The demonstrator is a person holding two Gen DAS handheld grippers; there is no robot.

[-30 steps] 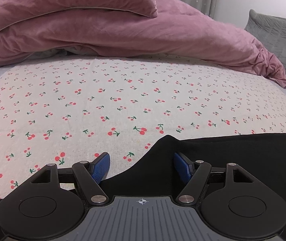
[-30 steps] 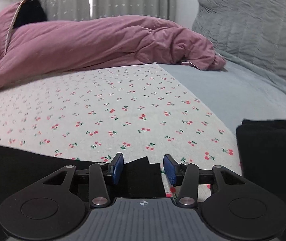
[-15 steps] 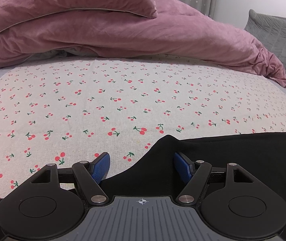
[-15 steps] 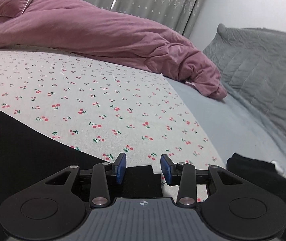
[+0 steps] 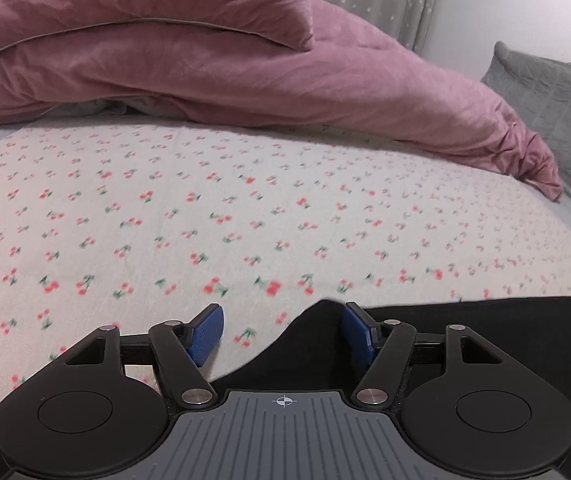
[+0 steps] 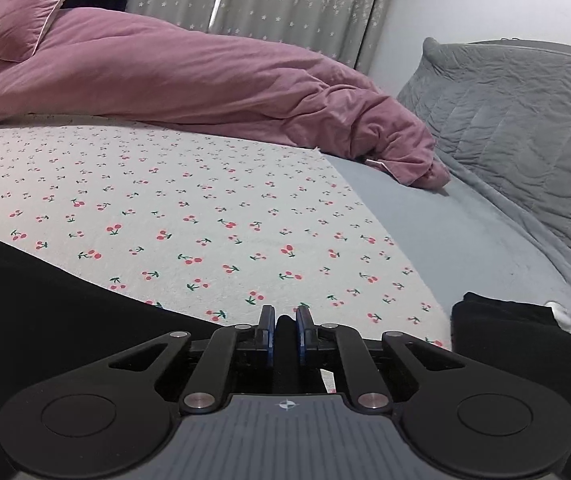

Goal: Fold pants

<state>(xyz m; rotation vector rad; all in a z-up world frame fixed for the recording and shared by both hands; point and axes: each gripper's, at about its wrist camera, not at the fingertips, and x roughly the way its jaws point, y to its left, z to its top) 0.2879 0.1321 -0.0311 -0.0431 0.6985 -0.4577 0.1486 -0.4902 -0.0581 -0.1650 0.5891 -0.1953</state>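
The right gripper [image 6: 285,330] has just closed, its jaws now pinching a fold of the black pants [image 6: 37,300] at lower centre. The left gripper [image 5: 281,332], jaws spread but narrowing, straddles a raised pants [image 5: 465,340] edge unclamped. The garment lies across the bottom of both frames on the cherry-print sheet [image 5: 245,200], so the left side still needs gripping.

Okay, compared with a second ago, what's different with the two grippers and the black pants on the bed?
The right gripper has just been closing and is now pinched shut on a fold of the black pants. The left gripper has closed slightly but is still open, with the pants' edge between its fingers, ungripped. The pink duvet and cherry-print sheet lie as before.
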